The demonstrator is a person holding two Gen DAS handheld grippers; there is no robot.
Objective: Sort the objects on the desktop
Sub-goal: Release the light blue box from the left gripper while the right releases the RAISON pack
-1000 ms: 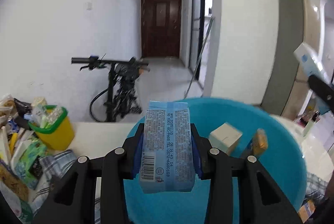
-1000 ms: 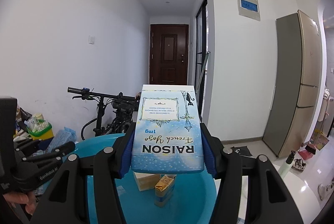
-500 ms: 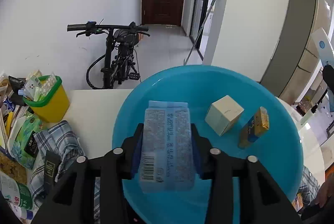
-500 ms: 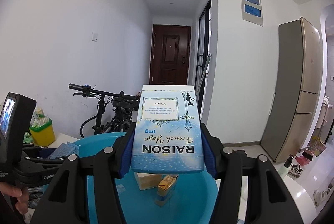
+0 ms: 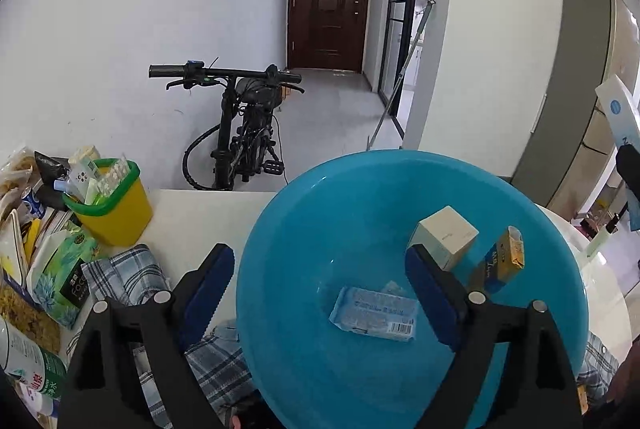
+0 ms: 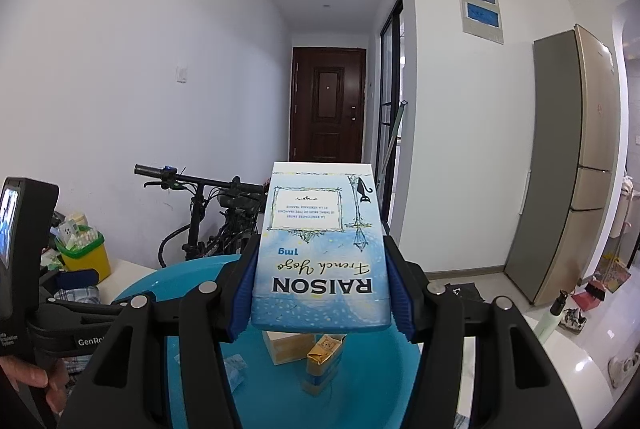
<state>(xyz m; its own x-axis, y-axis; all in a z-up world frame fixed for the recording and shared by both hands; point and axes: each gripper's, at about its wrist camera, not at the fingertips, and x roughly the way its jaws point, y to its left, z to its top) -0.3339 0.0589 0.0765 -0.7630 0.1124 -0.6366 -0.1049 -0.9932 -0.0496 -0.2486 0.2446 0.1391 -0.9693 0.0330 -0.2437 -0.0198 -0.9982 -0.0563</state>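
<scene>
Leftmost on the worktop (image 5: 200, 205) sits a heap of snack packets and one yellow bin (image 5: 110, 205) with a green rim, stuffed with small packs too crowded to count. Beside it lies one checked cloth (image 5: 132, 277), partly under the one blue basin (image 5: 360, 189). Three things lie in the basin: one pale blue tissue pack (image 5: 374, 313) flat on the bottom, one cream box (image 5: 446, 237) tilted on an edge, and one yellow-and-blue carton (image 5: 502, 259) leaning just right of the box. The left claw (image 5: 316, 293) hovers over the basin with its jaws spread wide and nothing between them; they have just been opening, and the tissue pack lies below, clear of both pads. Further right, the right claw (image 6: 320, 289) grips one blue carton marked RAISON (image 6: 320, 249), pads pressed on both its sides, held above the basin's far rim. In the right wrist view a hand (image 6: 28, 377) holds the left claw's handle. One bicycle (image 5: 244, 133) stands behind the worktop.
</scene>
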